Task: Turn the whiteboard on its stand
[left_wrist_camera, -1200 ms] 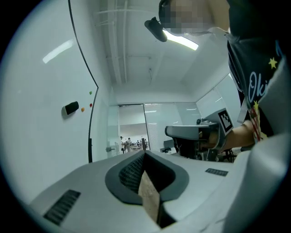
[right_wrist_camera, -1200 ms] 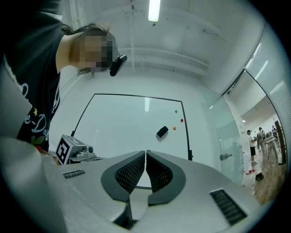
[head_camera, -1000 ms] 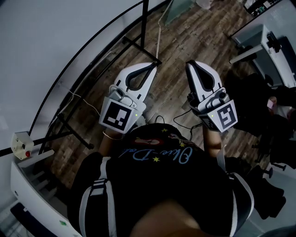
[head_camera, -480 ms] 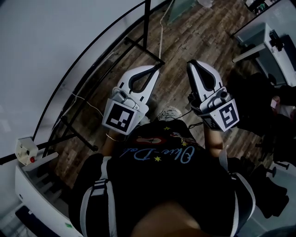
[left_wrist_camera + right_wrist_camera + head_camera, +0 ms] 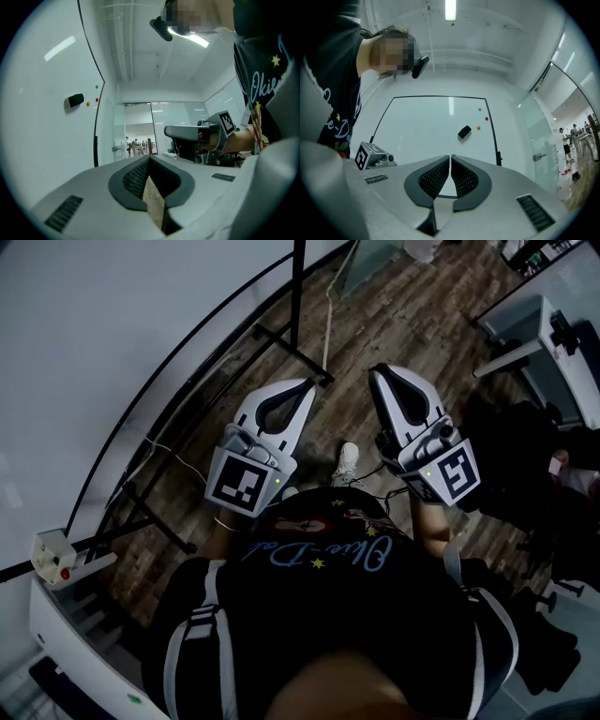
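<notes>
The whiteboard (image 5: 103,324) is a big white panel in a thin black frame and fills the left of the head view. Its black stand has an upright (image 5: 297,277) and floor feet (image 5: 291,351). In the right gripper view the whiteboard (image 5: 426,122) carries a black eraser (image 5: 464,132) and small coloured magnets (image 5: 486,118). My left gripper (image 5: 310,383) is shut and empty, held over the floor near the stand foot. My right gripper (image 5: 377,371) is beside it, also shut on nothing. Neither touches the board. The left gripper (image 5: 149,158) sees the board (image 5: 47,117) edge-on.
A white desk (image 5: 539,324) stands at the upper right, with dark chairs and bags (image 5: 534,465) below it. A white box with a red button (image 5: 49,549) sits at the lower left. A cable (image 5: 326,315) runs over the wooden floor. A white shoe (image 5: 347,463) shows between the grippers.
The person's white shoe has stepped forward into view between the grippers. Both grippers stay shut and have shifted only slightly towards the stand foot.
</notes>
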### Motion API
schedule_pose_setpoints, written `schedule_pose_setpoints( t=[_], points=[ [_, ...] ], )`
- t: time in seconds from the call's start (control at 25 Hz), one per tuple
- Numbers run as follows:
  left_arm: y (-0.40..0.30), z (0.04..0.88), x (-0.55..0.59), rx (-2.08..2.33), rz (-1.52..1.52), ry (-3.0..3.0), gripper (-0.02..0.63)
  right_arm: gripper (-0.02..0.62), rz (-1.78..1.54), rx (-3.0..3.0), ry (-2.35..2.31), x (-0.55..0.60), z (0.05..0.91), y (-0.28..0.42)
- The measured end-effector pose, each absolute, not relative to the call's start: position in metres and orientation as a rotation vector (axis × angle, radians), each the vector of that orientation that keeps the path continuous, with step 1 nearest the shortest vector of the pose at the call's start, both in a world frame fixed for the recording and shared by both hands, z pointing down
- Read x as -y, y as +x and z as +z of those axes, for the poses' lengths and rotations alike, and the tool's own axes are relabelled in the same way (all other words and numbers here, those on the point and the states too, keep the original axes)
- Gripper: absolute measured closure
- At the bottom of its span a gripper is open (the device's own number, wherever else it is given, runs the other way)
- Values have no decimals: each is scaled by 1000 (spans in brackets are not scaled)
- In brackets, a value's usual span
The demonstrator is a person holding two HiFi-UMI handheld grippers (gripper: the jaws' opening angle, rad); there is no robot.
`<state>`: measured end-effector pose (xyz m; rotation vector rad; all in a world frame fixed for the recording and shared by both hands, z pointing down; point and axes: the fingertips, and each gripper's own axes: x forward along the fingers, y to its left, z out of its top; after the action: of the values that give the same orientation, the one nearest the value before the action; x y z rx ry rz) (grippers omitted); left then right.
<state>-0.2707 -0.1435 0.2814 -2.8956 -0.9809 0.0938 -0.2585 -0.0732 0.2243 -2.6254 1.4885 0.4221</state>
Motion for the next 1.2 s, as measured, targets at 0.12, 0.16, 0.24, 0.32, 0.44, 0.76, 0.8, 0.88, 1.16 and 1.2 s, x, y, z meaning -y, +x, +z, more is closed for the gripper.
schedule_pose_setpoints(
  t=[0.12,0.16,0.24,0.32,0.44,0.76,0.8,0.88,1.16,1.2],
  points=[
    [-254,281,137,961,87,-2905,611,578,410,-1512,-2601,68,226,-240],
    [-248,281,134,955,83,-2905,611,578,406,-1519,-2598,65,227,-234],
    [-236,280,128,939,79,-2907,611,578,399,-1530,-2593,59,228,-219],
    [-224,280,123,919,70,-2908,611,578,406,-1530,-2568,53,226,-204],
    [-205,282,115,900,44,-2904,611,577,415,-1531,-2520,48,222,-184],
    [-158,281,88,861,-11,-2888,611,577,394,-1536,-2484,17,230,-132],
    [-153,281,86,854,-16,-2893,611,577,390,-1540,-2475,15,231,-127],
    [-142,281,84,836,-27,-2892,611,577,386,-1548,-2460,12,232,-117],
    [-104,281,59,790,-46,-2890,611,577,374,-1595,-2430,-11,234,-77],
    [-99,282,55,780,-54,-2888,610,577,373,-1602,-2425,-15,235,-70]
  ],
)
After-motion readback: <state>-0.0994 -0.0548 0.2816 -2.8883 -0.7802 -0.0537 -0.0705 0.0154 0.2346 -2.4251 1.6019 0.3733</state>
